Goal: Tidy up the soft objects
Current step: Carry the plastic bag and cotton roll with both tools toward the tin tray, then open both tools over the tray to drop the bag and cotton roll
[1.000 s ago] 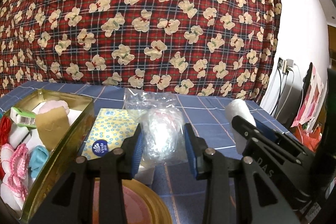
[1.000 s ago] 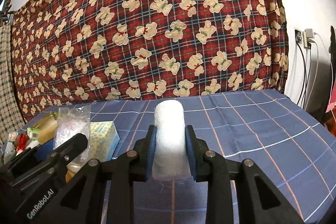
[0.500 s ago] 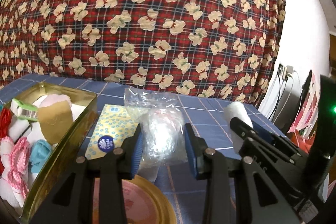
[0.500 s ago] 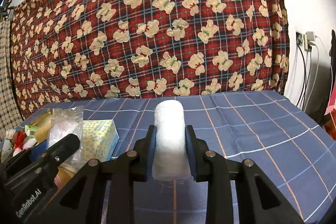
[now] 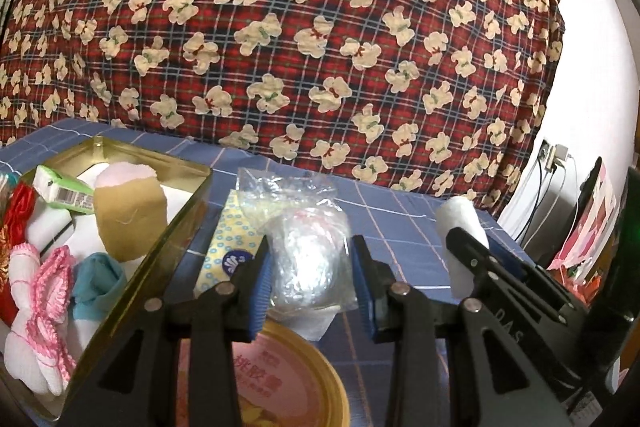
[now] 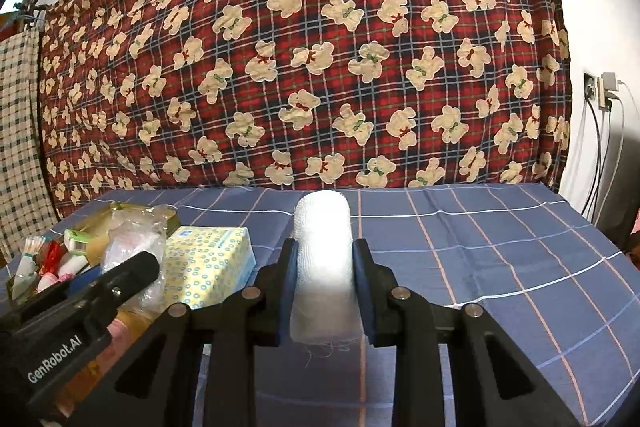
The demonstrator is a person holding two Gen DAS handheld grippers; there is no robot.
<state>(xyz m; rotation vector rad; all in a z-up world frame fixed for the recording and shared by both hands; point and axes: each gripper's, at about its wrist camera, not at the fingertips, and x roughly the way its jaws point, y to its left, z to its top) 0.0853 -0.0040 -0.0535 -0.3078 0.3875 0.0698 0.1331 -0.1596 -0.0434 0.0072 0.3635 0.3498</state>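
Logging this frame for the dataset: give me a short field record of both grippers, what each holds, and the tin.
left gripper: jaws shut on clear plastic bag
right gripper: jaws shut on white gauze roll, upright
gold tin: open, left of the bag, holds soft items
tin contents: pink crochet flower, teal cloth, tan cloth, others
tissue pack: on the blue checked cloth, beside the tin
round lid: below the left gripper
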